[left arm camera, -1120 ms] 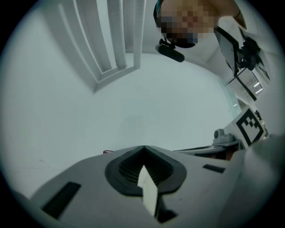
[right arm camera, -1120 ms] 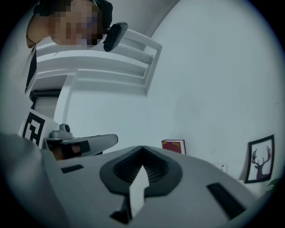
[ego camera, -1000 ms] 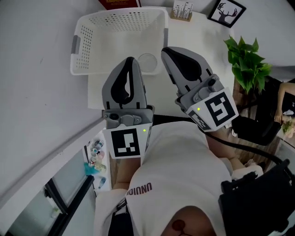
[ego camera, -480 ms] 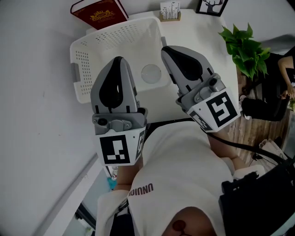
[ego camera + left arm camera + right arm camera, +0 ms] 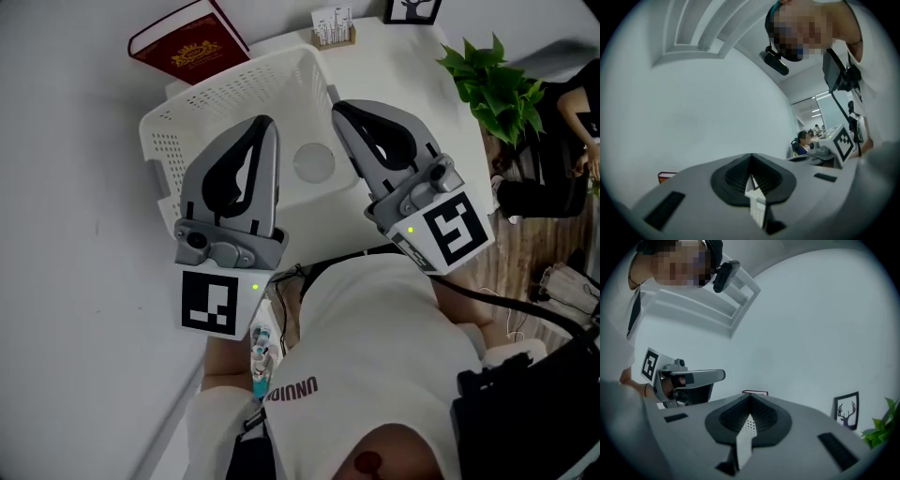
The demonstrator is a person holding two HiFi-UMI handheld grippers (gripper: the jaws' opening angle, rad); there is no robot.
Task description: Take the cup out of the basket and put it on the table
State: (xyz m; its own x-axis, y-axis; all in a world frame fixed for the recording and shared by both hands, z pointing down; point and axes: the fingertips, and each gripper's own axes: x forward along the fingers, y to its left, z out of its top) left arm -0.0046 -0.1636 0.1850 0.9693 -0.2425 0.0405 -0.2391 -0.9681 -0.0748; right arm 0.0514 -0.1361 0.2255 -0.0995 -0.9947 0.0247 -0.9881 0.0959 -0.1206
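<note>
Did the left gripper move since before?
Yes. The left gripper now reaches further over the basket; earlier only its tip met the front rim.

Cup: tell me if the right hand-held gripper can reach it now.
Probably yes: the cup sits uncovered just beside the right hand-held gripper, nothing between, but its jaws are shut and must open first.

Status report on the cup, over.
Left tongs and right tongs shut, empty, by basket. Cup in basket, untouched. Nothing blocking it.
</note>
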